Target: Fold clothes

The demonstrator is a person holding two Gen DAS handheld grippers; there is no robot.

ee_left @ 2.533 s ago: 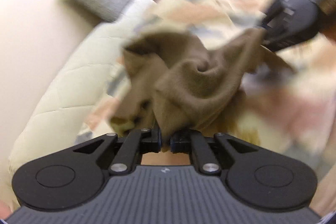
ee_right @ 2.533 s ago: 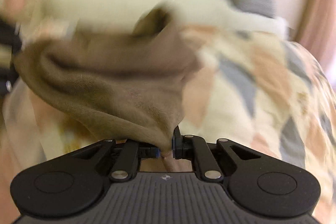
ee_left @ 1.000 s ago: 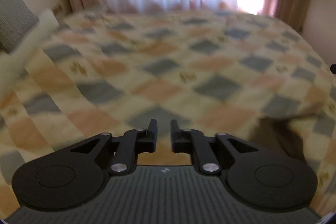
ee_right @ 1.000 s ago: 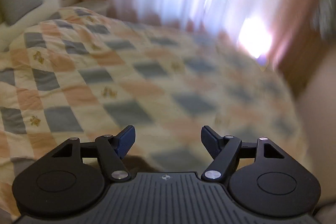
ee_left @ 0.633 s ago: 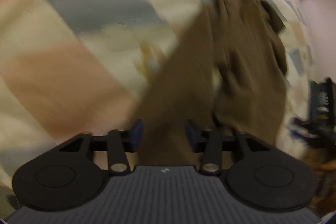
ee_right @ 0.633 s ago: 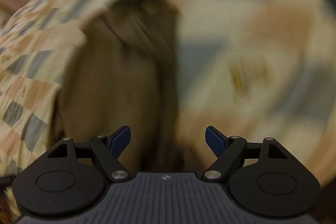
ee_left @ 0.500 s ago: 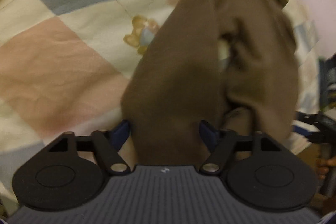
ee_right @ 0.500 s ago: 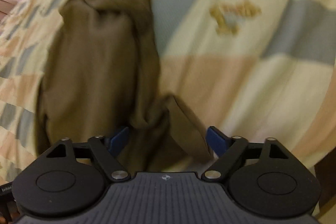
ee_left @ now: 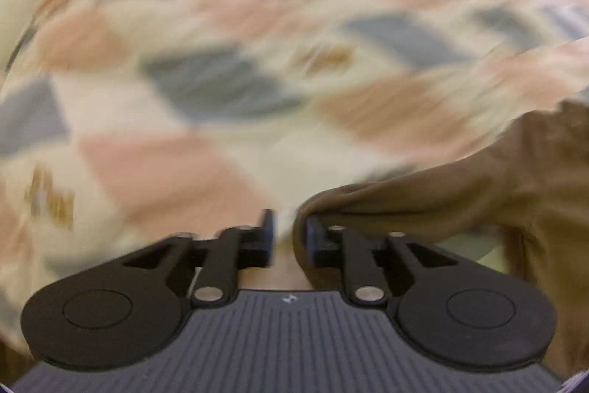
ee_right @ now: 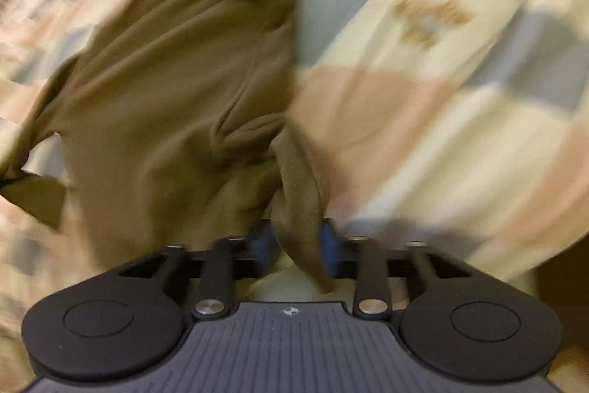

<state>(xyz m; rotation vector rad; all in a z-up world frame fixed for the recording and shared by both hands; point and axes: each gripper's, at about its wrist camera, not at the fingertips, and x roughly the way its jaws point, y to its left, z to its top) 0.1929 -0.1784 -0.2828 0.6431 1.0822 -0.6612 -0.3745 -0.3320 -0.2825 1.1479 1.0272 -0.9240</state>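
Broadly, the checked quilt point(ee_left: 221, 35) fills both views, and the brown garment point(ee_right: 165, 69) lies rumpled across it, not yet spread flat. The step in hand looks like taking hold of two points on its near edge.

The right gripper point(ee_right: 296, 242) is closing, with a twisted fold between its jaws. The left gripper point(ee_left: 289, 234) is closing too; a fold of cloth lies against its right finger, the gap partly bare.

Next, probably, lifting and pulling the cloth taut.

Motion blur hides seams, sleeves and collar; whether either pad truly pinches is unclear.
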